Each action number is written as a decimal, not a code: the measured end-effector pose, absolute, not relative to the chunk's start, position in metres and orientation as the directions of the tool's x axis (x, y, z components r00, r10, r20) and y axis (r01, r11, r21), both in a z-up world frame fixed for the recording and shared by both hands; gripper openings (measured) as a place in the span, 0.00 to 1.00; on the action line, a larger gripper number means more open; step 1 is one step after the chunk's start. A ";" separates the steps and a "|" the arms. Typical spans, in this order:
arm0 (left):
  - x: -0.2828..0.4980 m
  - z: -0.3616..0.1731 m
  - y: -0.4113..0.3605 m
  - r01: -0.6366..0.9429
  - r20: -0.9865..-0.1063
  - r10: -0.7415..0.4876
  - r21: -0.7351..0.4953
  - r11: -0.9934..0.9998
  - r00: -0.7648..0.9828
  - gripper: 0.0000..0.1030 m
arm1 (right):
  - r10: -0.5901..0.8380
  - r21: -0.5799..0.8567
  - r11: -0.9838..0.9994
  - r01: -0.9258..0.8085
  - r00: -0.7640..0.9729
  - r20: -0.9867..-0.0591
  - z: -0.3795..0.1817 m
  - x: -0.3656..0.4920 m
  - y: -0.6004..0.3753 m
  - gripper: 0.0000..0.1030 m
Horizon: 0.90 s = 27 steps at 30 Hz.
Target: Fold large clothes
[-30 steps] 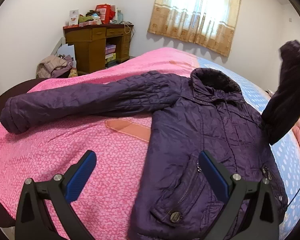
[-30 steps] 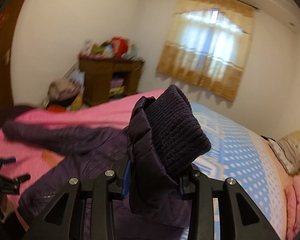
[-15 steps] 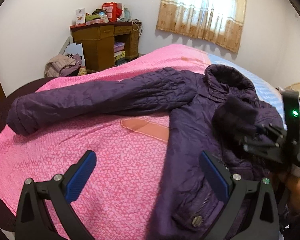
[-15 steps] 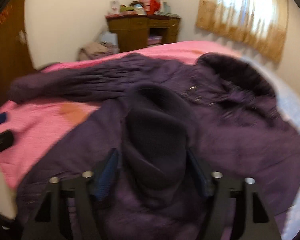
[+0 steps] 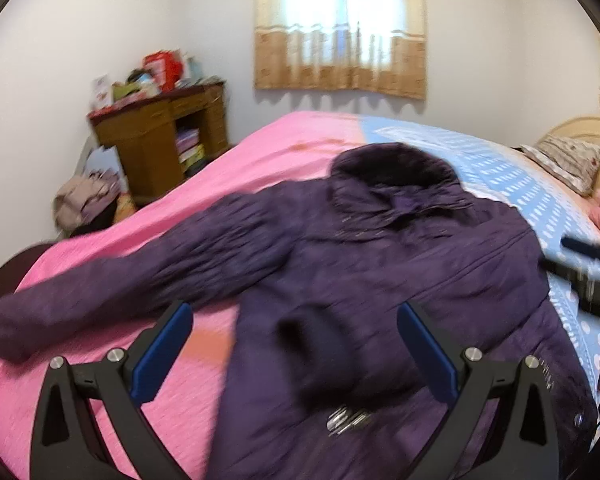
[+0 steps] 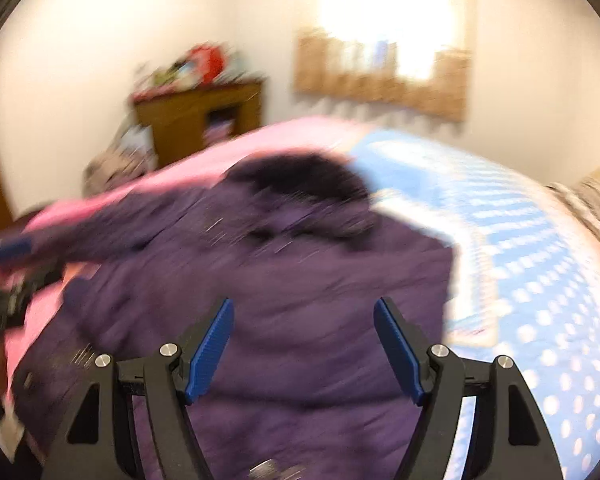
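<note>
A dark purple quilted jacket [image 5: 380,264] lies front up on the bed, its fur collar [image 5: 392,168] toward the window. One sleeve [image 5: 140,276] stretches out to the left over the pink cover. The other sleeve is folded across the chest, its dark knit cuff [image 5: 316,344] resting on the front. My left gripper [image 5: 294,310] hovers open over that cuff, touching nothing. My right gripper [image 6: 305,302] is open above the jacket [image 6: 300,264] body with nothing between its pads; it also shows at the right edge [image 5: 588,276]. Both views are motion-blurred.
The bed has a pink cover [image 5: 292,140] on the left and a blue dotted sheet [image 5: 520,188] on the right, with a pillow [image 5: 568,160] at the headboard. A cluttered wooden desk [image 5: 156,136] and a heap of clothes [image 5: 84,200] stand by the far wall.
The right gripper brought the raised sleeve down across the jacket front, let go of the cuff and drew back. The left gripper shifted to the right, over the jacket body.
</note>
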<state>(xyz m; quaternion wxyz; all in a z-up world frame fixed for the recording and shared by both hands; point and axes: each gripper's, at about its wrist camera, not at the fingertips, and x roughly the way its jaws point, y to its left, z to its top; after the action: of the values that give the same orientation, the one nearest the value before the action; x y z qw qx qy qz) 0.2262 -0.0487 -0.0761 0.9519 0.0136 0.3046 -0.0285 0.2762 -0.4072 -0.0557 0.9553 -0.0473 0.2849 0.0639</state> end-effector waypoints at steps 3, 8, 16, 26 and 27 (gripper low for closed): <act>0.245 -0.079 -0.080 0.096 -0.551 -0.044 0.065 0.993 0.833 1.00 | 0.070 -0.063 0.990 -0.124 0.833 -0.549 -0.062 0.309 -0.422 0.71; 0.284 -0.101 -0.106 0.087 -0.554 0.016 0.160 0.983 0.833 1.00 | 0.109 -0.027 0.987 -0.159 0.783 -0.612 -0.096 0.356 -0.431 0.71; 0.315 -0.149 -0.108 0.080 -0.707 0.068 0.173 0.982 0.703 1.00 | 0.123 0.033 0.989 -0.142 0.686 -0.717 -0.160 0.371 -0.446 0.71; 0.318 -0.159 -0.114 0.059 -0.751 0.107 0.191 0.980 0.651 1.00 | 0.049 -0.055 0.989 -0.141 0.642 -0.765 -0.172 0.377 -0.434 0.72; 0.317 -0.159 -0.114 0.059 -0.750 0.111 0.195 0.979 0.652 1.00 | 0.042 -0.064 0.988 -0.142 0.640 -0.767 -0.173 0.377 -0.432 0.72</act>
<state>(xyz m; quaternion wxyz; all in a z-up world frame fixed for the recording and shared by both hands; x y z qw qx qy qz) 0.3169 -0.1145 -0.1595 0.9031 0.1016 0.4170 0.0143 0.3770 -0.4323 -0.1729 0.9037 -0.0588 0.4211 0.0509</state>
